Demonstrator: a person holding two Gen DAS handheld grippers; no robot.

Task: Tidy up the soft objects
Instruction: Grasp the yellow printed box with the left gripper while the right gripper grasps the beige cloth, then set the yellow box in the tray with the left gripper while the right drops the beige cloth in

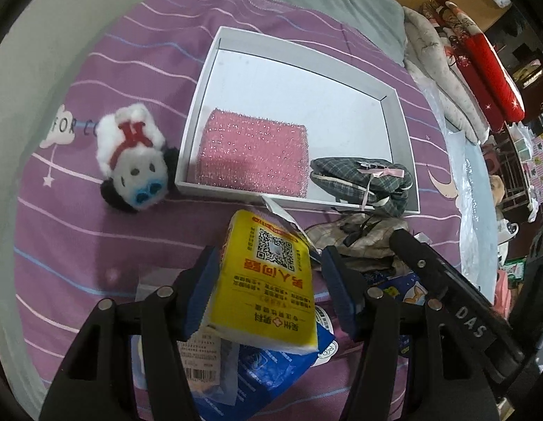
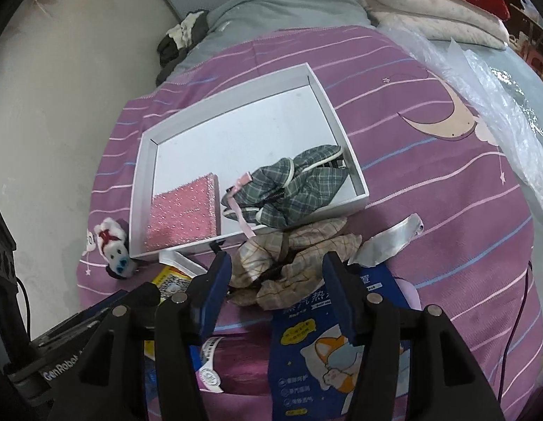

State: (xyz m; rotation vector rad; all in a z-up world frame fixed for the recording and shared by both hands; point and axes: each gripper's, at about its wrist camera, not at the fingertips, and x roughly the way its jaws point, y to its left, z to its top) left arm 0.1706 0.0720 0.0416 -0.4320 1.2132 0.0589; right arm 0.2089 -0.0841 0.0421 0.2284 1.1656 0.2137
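Note:
A white shallow box (image 1: 187, 140) (image 2: 140, 182) lies on the purple bedspread. Inside are a pink sparkly sponge (image 1: 253, 156) (image 2: 183, 214) and a grey-green plaid scrunchie with a pink bow (image 1: 362, 180) (image 2: 296, 186). My left gripper (image 1: 271, 280) stands open around a yellow tissue packet (image 1: 267, 280) that touches its left pad and shows a gap to the right one. A beige plaid scrunchie (image 1: 359, 238) (image 2: 292, 263) lies before the box; my right gripper (image 2: 276, 291) is open just short of it. A white plush dog (image 1: 134, 158) (image 2: 113, 249) lies left of the box.
Blue packets (image 1: 271, 368) (image 2: 327, 347) lie under both grippers. A white ribbon strip (image 2: 390, 238) lies right of the beige scrunchie. Clear plastic (image 2: 499, 105), folded quilts (image 1: 464, 70) and a grey pillow (image 2: 289, 3) lie at the bed's far side. A wall is at left.

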